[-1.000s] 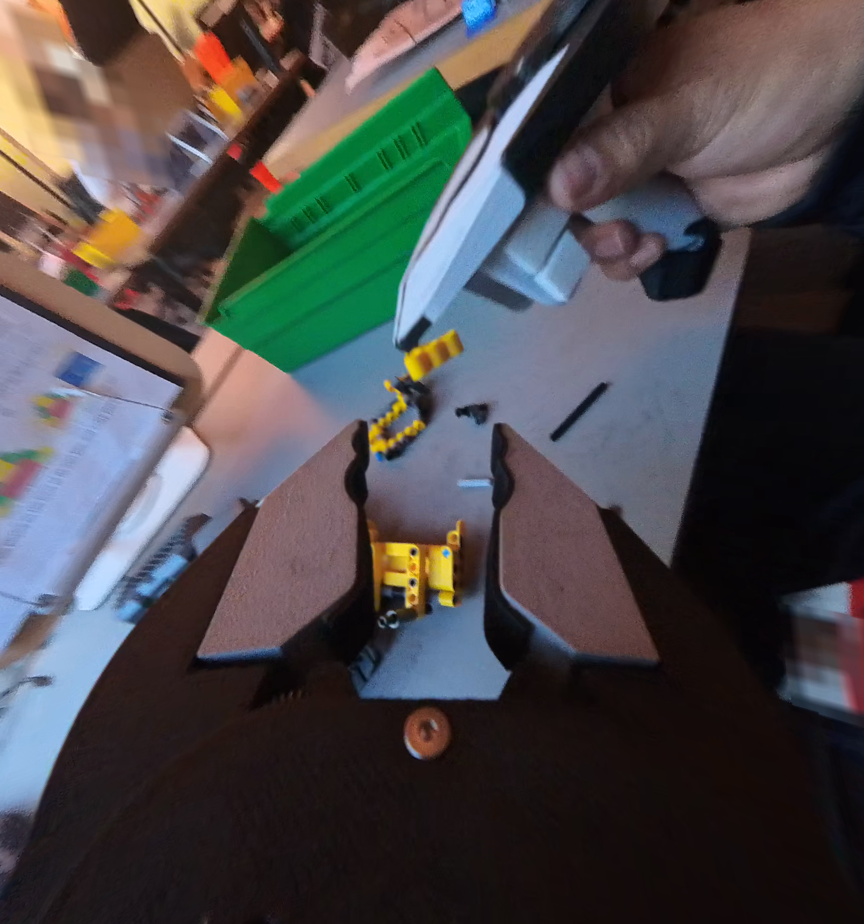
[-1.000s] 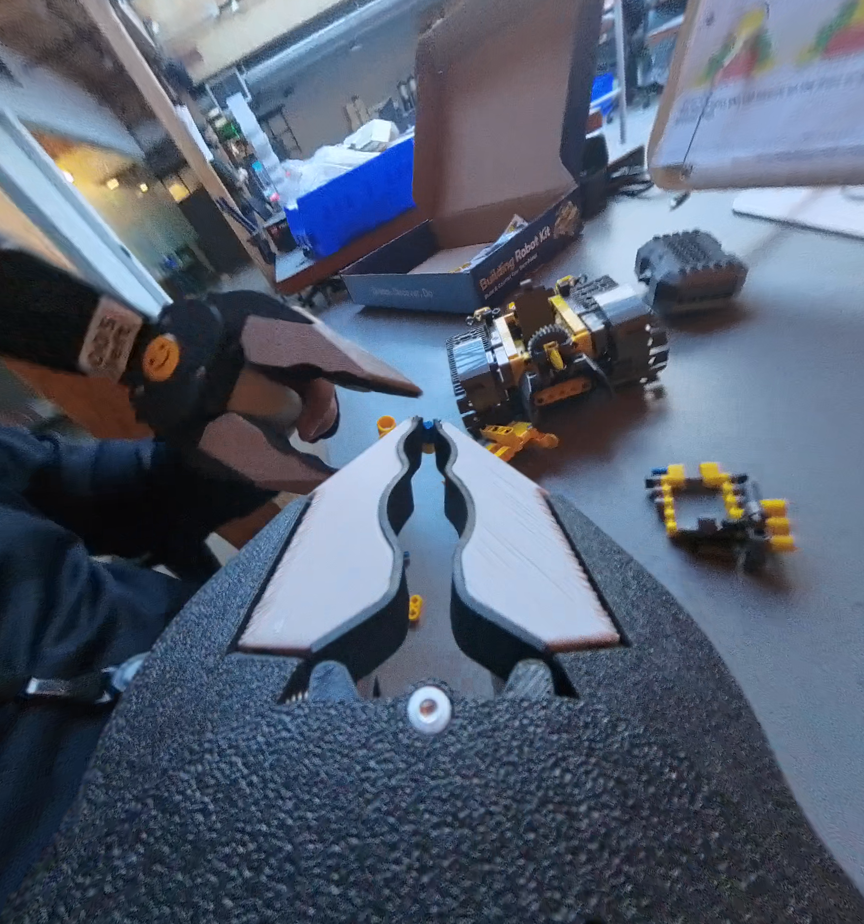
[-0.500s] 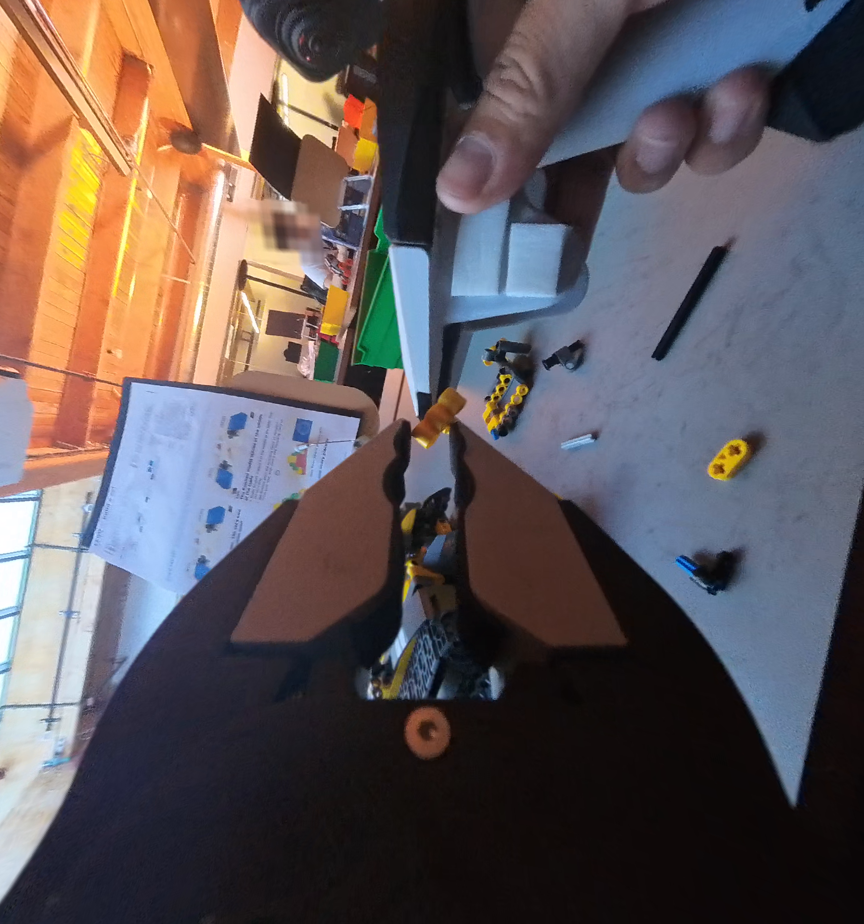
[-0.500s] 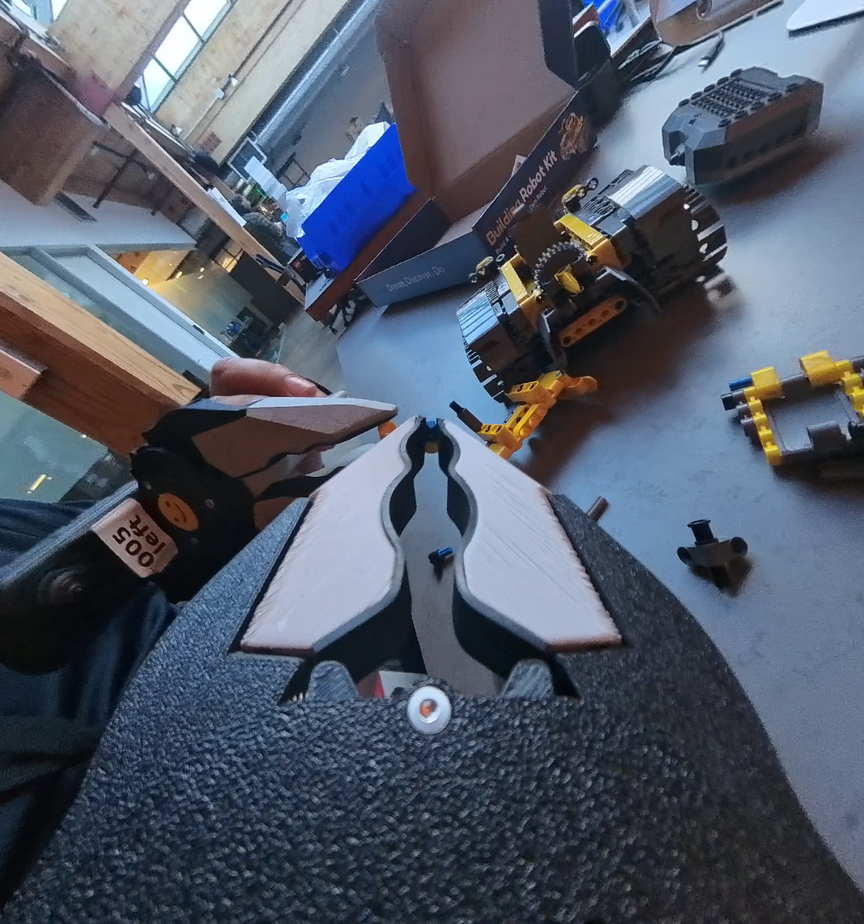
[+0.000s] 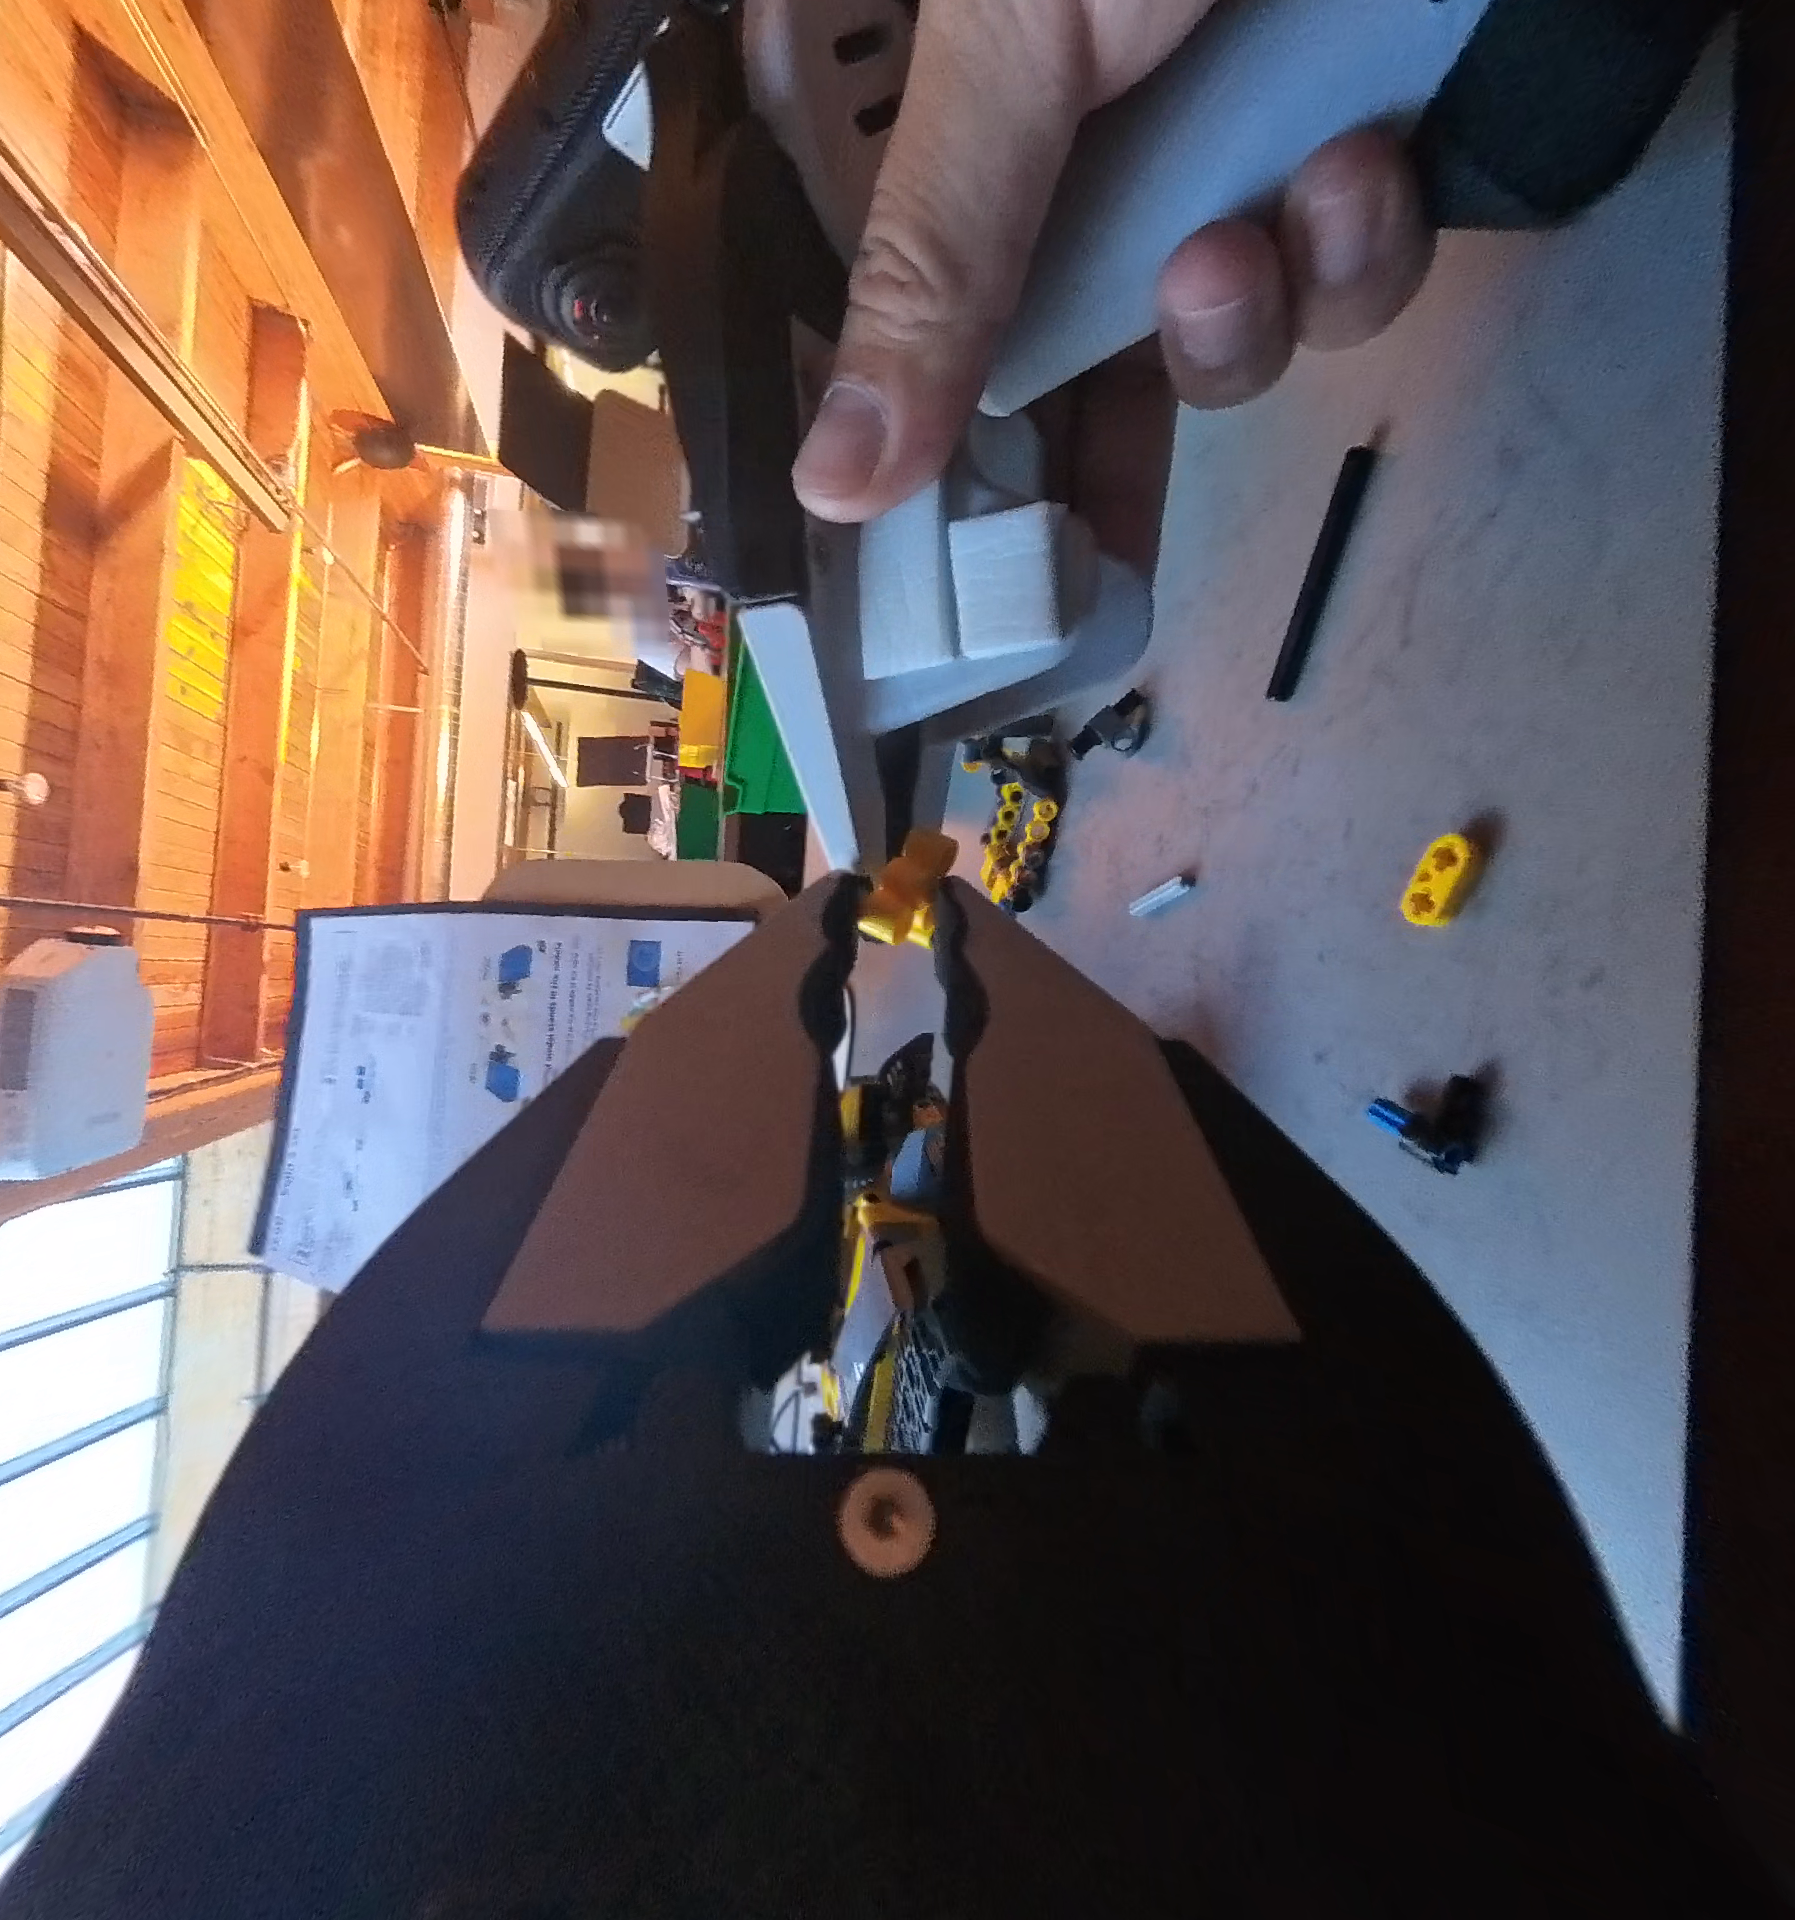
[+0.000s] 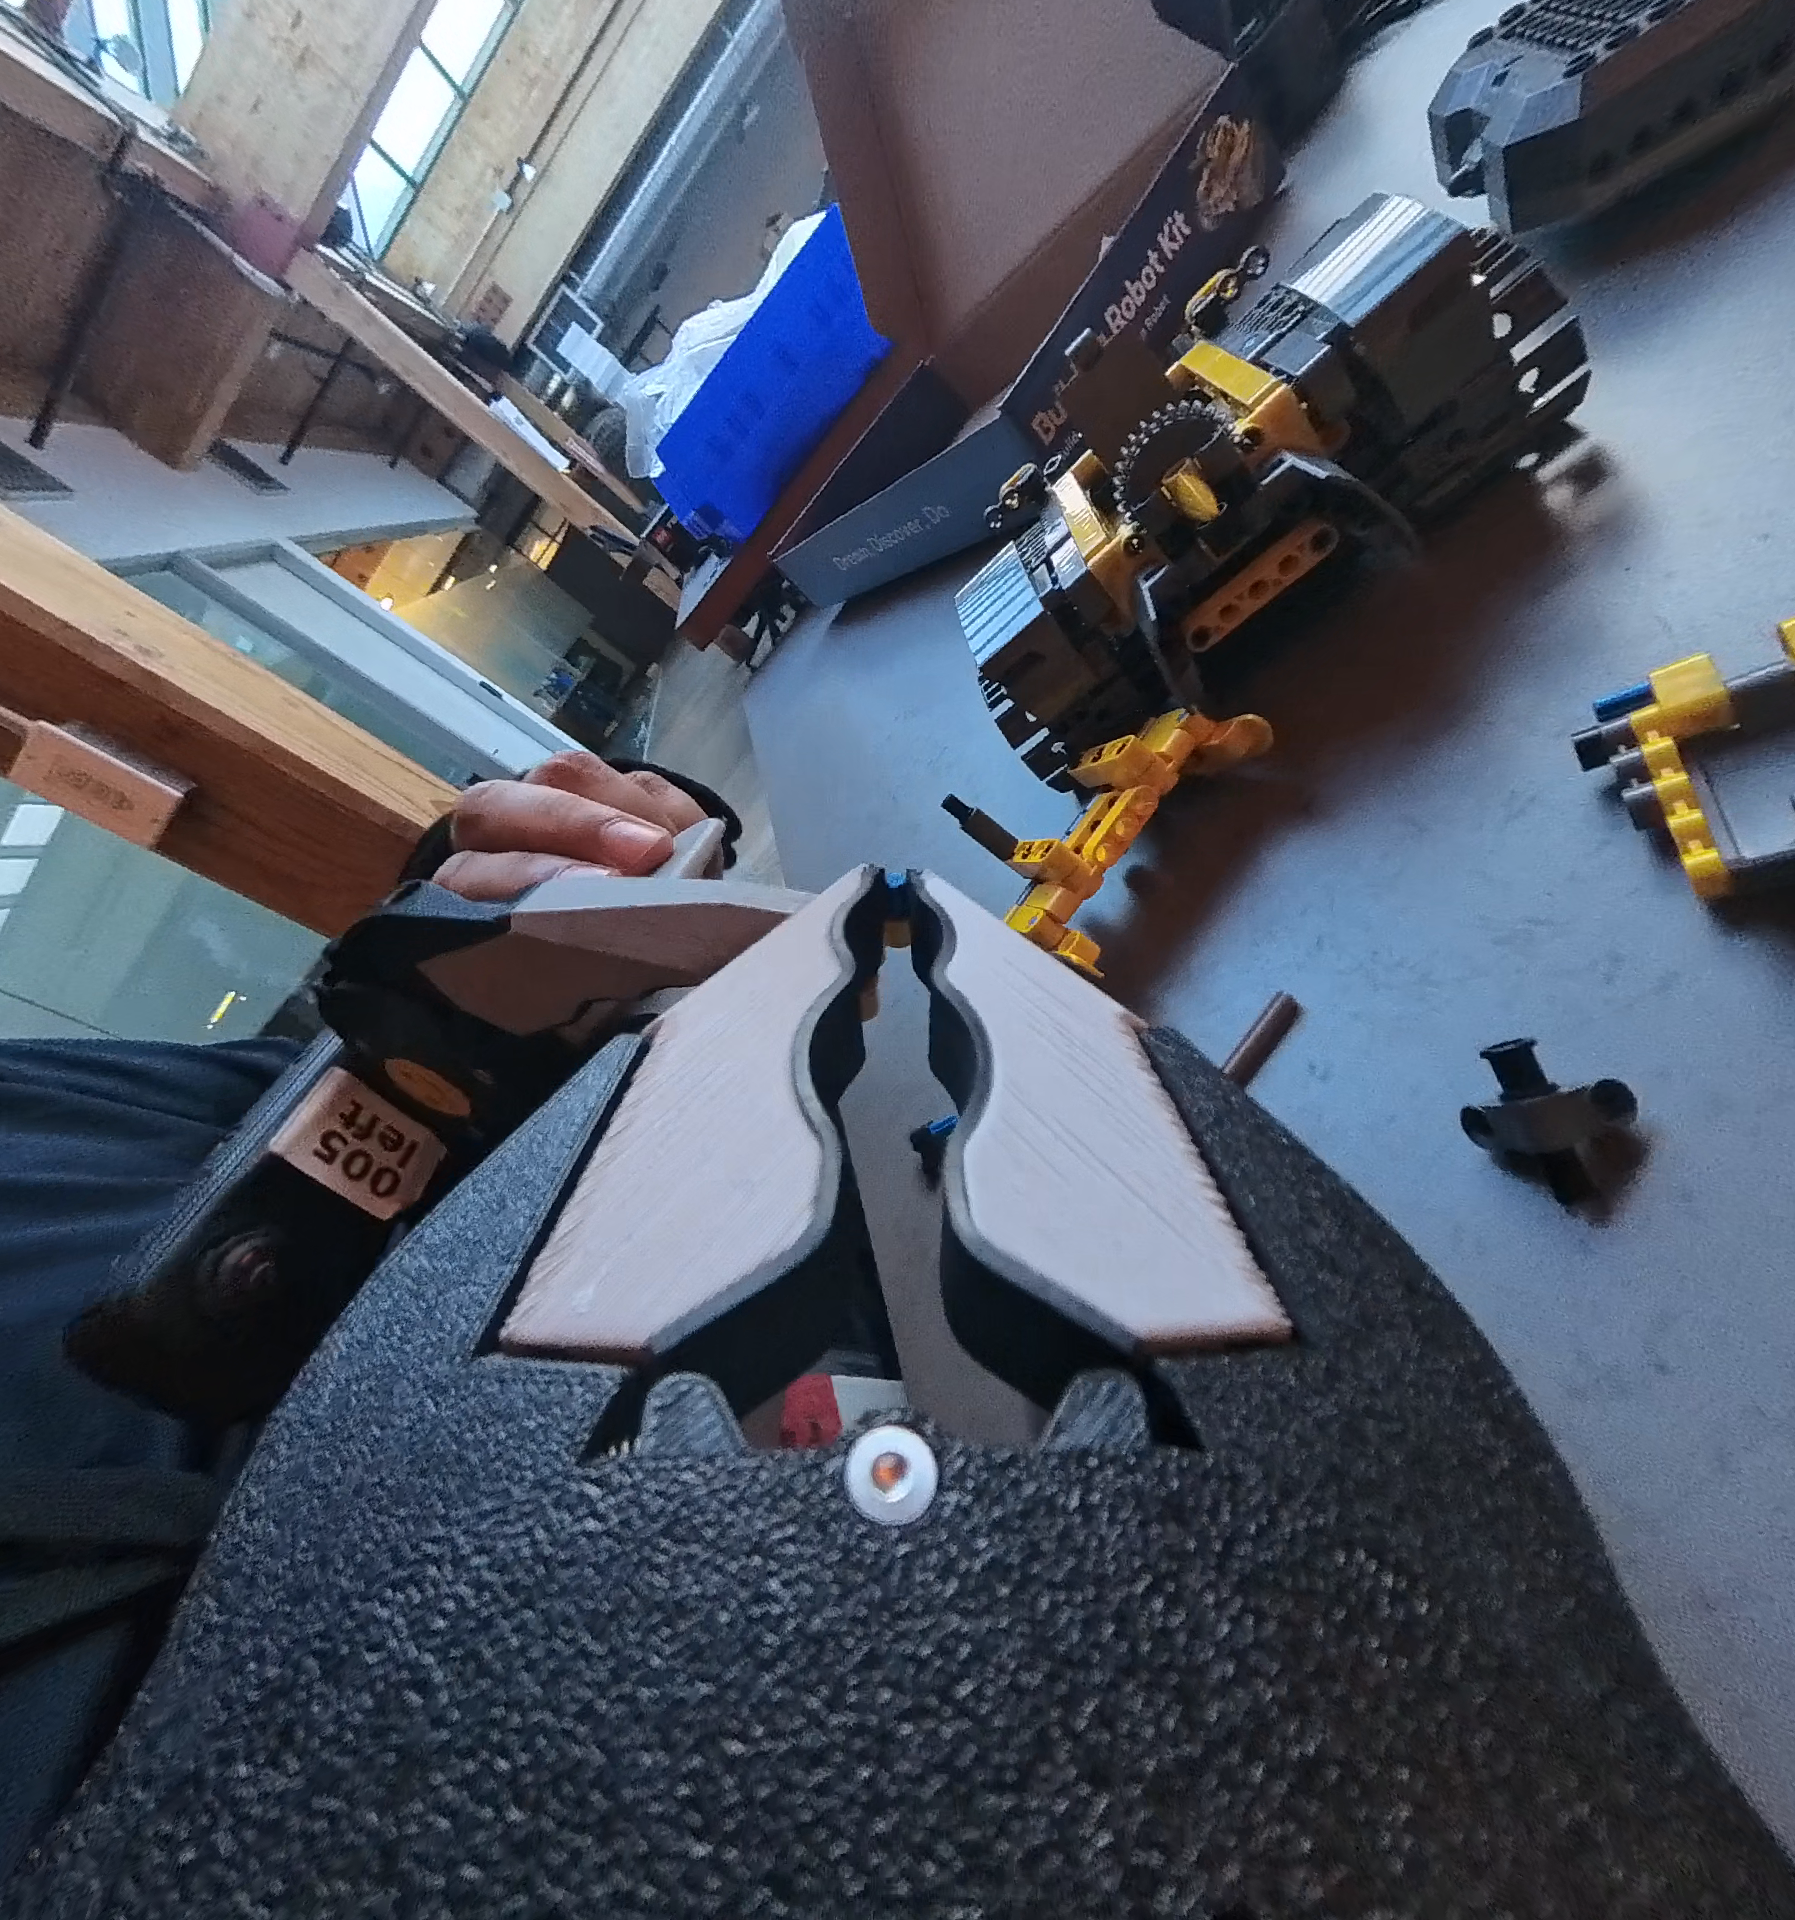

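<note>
Left claw (image 5: 898, 906) pinching yellow holed brick piece (image 5: 903, 891), right claw (image 6: 895, 885) tips pressed on sm. blue pin (image 6: 895, 883), both above table (image 5: 1558, 935).

Bare table (image 6: 1495, 1455) rightward, tracked model (image 6: 1236, 499) ahead, black connector (image 6: 1547, 1127) nearby

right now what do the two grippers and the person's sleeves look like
Both grippers have a black pebbled body, two flat tan wavy-edged fingers and one round screw: left gripper, right gripper. The right has a grey handle and black camera. The sleeve is dark navy.
</note>
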`<action>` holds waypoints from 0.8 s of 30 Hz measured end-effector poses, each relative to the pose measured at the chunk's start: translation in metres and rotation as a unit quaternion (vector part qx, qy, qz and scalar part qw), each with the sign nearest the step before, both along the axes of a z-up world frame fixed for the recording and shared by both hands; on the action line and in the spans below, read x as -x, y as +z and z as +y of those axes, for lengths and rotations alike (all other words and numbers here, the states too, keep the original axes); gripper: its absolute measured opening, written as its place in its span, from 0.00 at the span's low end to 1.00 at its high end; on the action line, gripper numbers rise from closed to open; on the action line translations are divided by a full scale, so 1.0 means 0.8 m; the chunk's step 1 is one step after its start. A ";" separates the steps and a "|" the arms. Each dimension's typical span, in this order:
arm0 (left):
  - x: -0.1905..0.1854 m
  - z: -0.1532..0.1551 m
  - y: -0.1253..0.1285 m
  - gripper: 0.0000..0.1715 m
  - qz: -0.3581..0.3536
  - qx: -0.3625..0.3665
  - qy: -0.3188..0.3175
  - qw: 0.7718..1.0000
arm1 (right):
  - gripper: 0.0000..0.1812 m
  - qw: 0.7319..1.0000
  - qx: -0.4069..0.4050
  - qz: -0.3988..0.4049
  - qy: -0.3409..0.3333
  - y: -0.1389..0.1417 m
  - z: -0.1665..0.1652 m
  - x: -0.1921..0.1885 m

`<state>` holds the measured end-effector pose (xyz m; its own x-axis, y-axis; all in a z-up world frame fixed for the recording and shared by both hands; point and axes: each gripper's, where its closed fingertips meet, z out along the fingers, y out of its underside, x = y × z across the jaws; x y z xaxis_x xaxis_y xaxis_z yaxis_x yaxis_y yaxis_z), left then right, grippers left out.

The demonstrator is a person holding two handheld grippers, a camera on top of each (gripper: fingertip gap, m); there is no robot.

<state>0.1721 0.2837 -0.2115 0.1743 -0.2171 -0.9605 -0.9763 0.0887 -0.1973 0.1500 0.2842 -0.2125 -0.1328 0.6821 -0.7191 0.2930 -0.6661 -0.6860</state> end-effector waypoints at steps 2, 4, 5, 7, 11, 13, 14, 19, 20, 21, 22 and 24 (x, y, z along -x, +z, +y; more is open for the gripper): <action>0.002 -0.001 0.003 0.06 -0.032 0.013 0.000 0.999 | 0.01 1.000 0.000 0.006 0.001 0.003 0.001 -0.001; 0.001 -0.004 0.013 0.06 -0.107 0.029 -0.015 0.994 | 0.01 1.000 0.005 0.023 0.003 0.013 0.000 -0.003; 0.000 -0.006 0.019 0.04 -0.160 0.043 -0.027 0.986 | 0.01 0.999 0.008 0.043 0.005 0.023 0.000 -0.005; -0.003 -0.012 0.044 0.03 -0.284 0.060 -0.072 0.954 | 0.01 0.995 0.003 0.103 0.015 0.051 -0.004 -0.011; -0.005 -0.028 0.082 0.03 -0.446 0.100 -0.158 0.875 | 0.00 0.985 -0.013 0.168 0.039 0.086 -0.016 -0.021; -0.007 -0.035 0.093 0.03 -0.472 0.099 -0.193 0.854 | 0.00 0.982 -0.011 0.183 0.047 0.097 -0.019 -0.025; -0.012 -0.041 0.096 0.03 -0.474 0.102 -0.215 0.848 | 0.01 0.980 -0.012 0.190 0.050 0.101 -0.020 -0.028; -0.025 -0.054 0.099 0.03 -0.452 0.090 -0.267 0.846 | 0.06 0.971 0.016 0.216 0.104 0.120 -0.033 -0.040; -0.028 -0.057 0.101 0.03 -0.440 0.080 -0.280 0.849 | 0.06 0.972 0.020 0.202 0.115 0.115 -0.036 -0.039; -0.029 -0.058 0.102 0.03 -0.428 0.070 -0.286 0.854 | 0.06 0.975 0.023 0.187 0.121 0.109 -0.038 -0.037; -0.029 -0.058 0.101 0.03 -0.418 0.065 -0.285 0.860 | 0.07 0.975 0.027 0.181 0.124 0.107 -0.038 -0.037; -0.028 -0.057 0.100 0.03 -0.410 0.063 -0.279 0.866 | 0.05 0.972 0.046 0.186 0.138 0.110 -0.040 -0.040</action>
<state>0.1948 0.2381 -0.1314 0.6202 -0.5817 -0.5263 -0.3159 0.4289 -0.8463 0.1818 0.2518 -0.1247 -0.5642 0.5186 -0.6424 0.2124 -0.6607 -0.7200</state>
